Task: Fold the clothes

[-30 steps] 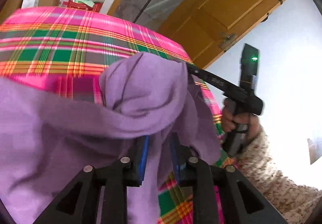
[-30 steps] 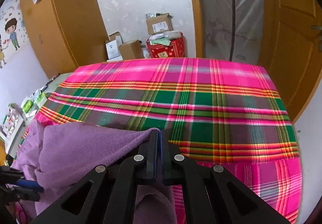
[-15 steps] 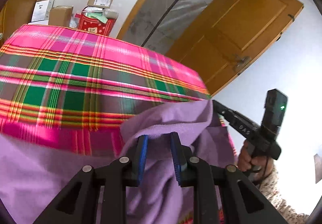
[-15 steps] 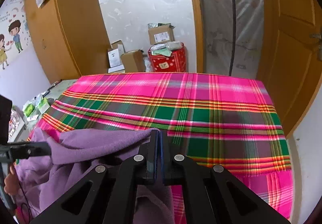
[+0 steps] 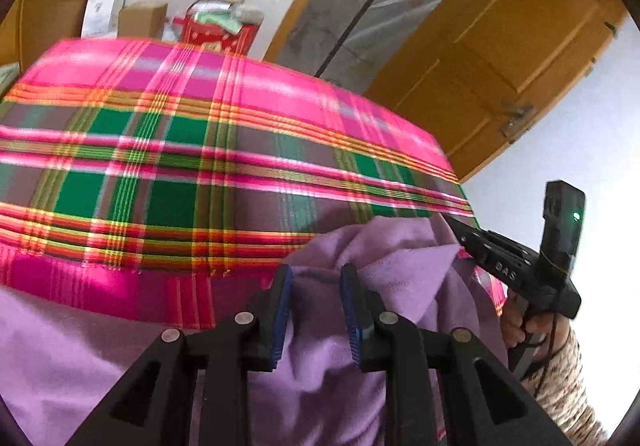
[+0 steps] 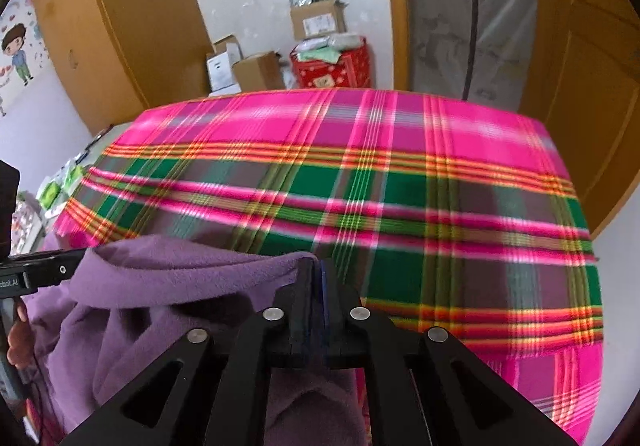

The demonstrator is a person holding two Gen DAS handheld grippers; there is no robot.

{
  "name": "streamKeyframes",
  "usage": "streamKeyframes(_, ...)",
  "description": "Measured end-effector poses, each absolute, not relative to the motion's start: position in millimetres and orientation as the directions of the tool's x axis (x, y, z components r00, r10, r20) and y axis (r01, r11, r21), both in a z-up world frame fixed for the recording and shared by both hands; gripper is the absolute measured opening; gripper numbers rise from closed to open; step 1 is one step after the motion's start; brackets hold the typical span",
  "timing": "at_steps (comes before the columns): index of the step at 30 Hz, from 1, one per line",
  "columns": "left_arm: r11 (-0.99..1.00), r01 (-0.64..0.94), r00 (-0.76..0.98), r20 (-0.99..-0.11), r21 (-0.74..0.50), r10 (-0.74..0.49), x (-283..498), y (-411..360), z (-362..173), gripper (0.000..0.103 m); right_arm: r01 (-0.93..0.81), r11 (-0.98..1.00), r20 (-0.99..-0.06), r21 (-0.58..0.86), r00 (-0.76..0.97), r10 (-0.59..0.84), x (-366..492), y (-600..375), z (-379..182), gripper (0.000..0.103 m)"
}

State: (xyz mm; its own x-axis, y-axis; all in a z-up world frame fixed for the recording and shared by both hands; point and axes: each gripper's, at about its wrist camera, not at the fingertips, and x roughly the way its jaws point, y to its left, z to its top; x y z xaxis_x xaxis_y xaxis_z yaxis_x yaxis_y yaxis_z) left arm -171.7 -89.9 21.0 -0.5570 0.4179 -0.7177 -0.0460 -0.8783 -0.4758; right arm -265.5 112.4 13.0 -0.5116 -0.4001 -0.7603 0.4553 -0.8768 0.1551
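A purple fleece garment (image 5: 380, 258) lies bunched at the near edge of a table covered with a pink and green plaid cloth (image 5: 200, 165). My left gripper (image 5: 316, 274) has its blue pads set apart, with a thick fold of the garment pinched between them. At the right of that view my right gripper (image 5: 454, 224) meets the garment's far corner. In the right wrist view the right gripper (image 6: 318, 266) holds a thin edge of the purple garment (image 6: 180, 278). Its jaws are opening slightly, with the cloth still between them. The left gripper (image 6: 82, 254) enters from the left edge.
Cardboard boxes (image 6: 256, 69) and a red box (image 6: 332, 63) stand beyond the table's far edge. A wooden door (image 5: 500, 65) is at the right and a wooden cabinet (image 6: 120, 25) at the left. A hand and patterned sleeve (image 5: 568, 378) hold the right gripper.
The garment, held up in front of the left camera a second ago, has come down to the table's near edge. More plaid cloth shows. The right gripper sits lower in the left view.
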Motion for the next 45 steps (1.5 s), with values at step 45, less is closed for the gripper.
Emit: streamKeyframes(45, -0.914, -0.246, -0.627, -0.666, -0.322, 0.404, -51, -21, 70, 0.003, 0.478, -0.866, -0.702, 0.147, -0.567, -0.432, -179, 157, 10, 0.042)
